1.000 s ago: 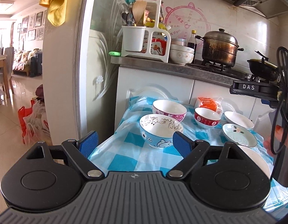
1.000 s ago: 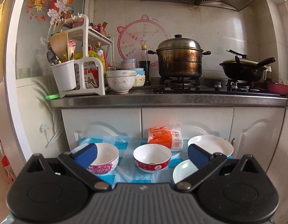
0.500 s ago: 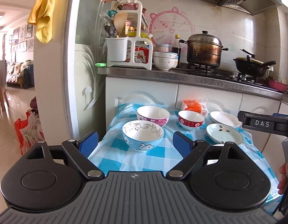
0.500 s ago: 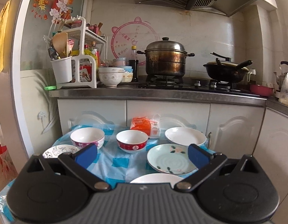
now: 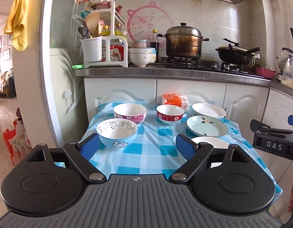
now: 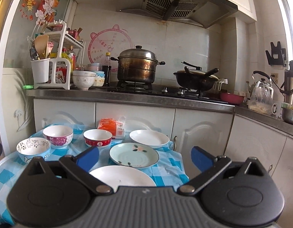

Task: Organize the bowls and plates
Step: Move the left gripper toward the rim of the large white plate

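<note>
A small table with a blue checked cloth holds three bowls on the left: a blue cartoon bowl at the front, a pink floral bowl behind it, a red bowl in the middle. On the right lie a white plate at the back, a pale green flowered plate and a large white plate at the front. My left gripper is open and empty, short of the cartoon bowl. My right gripper is open and empty, above the large white plate.
An orange packet lies at the table's back edge against white cabinets. The counter above carries a utensil rack, stacked bowls, a steamer pot and a black wok. A doorway opens on the left.
Both grippers have pulled back and swung right. The whole table now shows, and the right gripper sits lower at the right of the left view. Both stay open.
</note>
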### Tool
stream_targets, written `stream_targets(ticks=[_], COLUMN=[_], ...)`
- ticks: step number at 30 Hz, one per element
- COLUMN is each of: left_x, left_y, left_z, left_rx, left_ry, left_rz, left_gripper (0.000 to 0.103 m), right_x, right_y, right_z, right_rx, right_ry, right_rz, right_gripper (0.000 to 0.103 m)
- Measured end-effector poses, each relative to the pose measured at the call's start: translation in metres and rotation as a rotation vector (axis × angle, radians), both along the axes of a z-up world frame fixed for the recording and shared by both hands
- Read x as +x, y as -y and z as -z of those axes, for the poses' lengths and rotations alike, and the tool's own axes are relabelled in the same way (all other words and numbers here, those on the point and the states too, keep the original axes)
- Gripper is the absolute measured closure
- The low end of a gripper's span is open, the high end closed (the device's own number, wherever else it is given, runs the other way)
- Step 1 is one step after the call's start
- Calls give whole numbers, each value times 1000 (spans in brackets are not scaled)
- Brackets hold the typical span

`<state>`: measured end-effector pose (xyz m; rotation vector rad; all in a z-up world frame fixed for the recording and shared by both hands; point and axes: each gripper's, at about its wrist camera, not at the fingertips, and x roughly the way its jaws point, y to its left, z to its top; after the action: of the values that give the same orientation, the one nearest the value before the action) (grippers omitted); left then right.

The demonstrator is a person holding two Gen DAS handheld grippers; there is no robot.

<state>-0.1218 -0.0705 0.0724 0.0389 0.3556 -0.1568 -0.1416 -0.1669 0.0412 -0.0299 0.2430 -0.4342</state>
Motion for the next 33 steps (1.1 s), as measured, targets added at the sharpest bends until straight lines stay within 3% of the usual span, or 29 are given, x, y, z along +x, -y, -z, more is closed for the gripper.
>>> stream_targets(ticks=[11,22,33], left_x=[12,41,72], left_y=[16,11,22], left_z=[14,49,64], left_rx=[-3,-105,-163], left_ry=[-51,-136,-125], left_rz=[27,68,77], left_gripper=[0,0,0], right_x=[-11,-24,-12], right_y=[11,34,52], right_z=[20,54,70], right_rx=[63,157,201], right_ry=[-60,-62,-69], right_rz=[7,3,-30], right_gripper=[1,1,1])
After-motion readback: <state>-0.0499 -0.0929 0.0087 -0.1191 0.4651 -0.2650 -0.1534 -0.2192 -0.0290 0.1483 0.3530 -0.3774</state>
